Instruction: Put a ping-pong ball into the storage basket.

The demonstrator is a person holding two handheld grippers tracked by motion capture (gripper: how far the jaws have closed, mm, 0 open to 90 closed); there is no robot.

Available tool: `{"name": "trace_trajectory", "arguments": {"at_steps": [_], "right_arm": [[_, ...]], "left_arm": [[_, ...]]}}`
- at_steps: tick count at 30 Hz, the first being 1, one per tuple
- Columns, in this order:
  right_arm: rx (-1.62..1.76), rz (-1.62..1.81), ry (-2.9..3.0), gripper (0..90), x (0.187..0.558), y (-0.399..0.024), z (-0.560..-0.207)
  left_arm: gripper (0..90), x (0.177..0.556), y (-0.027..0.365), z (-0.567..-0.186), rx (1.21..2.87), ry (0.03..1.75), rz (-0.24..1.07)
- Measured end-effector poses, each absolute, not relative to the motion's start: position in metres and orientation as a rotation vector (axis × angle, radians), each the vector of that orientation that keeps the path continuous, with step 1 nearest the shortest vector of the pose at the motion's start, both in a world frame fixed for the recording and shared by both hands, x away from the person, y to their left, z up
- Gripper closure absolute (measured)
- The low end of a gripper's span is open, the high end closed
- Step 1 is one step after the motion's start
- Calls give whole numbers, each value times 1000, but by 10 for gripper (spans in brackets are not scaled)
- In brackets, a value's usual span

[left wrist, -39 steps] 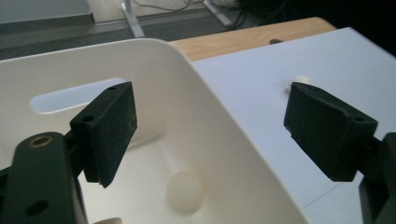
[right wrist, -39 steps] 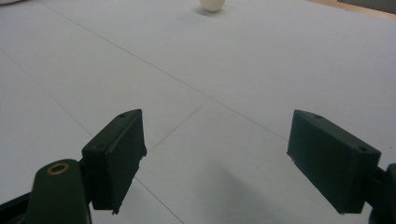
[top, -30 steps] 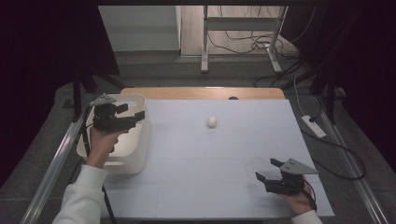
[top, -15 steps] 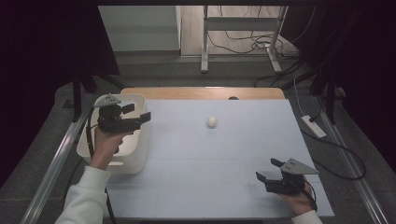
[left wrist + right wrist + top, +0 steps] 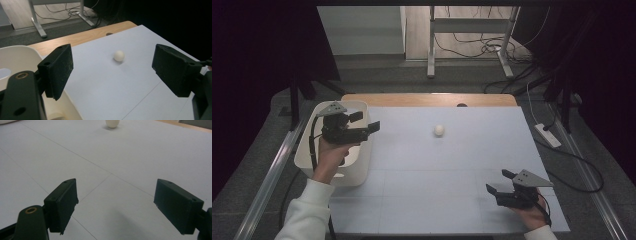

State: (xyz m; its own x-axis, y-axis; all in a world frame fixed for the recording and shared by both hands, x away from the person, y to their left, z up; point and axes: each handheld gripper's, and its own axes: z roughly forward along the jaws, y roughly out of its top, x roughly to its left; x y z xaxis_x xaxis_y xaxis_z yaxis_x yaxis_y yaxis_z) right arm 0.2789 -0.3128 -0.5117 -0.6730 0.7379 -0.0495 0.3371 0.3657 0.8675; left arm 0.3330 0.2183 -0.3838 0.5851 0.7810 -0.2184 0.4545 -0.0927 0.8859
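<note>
A: White covers most of the table (image 5: 452, 170), a pale sheet with thin grid lines, and a strip of bare wood shows along its far edge.

B: And the next biggest thing?

A: A white tub (image 5: 333, 170) at the table's left edge. The left gripper (image 5: 368, 126) hangs over its far part, jaws spread wide with nothing between them, aimed toward the middle of the table.

B: The other one?

A: The right gripper (image 5: 498, 182) sits low near the front right corner, jaws likewise wide apart and holding nothing.

B: Anything between them and the ball?

A: Bare sheet. The small white ball (image 5: 439, 130) lies alone toward the far middle of the table, well apart from both grippers. In the left gripper view the ball (image 5: 119, 55) sits ahead between the two jaws but farther off, past the tub's rim (image 5: 27, 50). In the right gripper view the ball (image 5: 112, 123) is at the top edge, far ahead.

B: Beyond the table?

A: Grey floor, a metal stand and loose cables (image 5: 462, 47).
</note>
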Motion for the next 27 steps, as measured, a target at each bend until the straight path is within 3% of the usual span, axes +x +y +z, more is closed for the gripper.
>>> {"name": "trace_trajectory", "arguments": {"at_steps": [27], "right_arm": [[931,1242,2204,188,280,-313,-513]], "left_arm": [[179,330,185,-390,1767,933,327]]}}
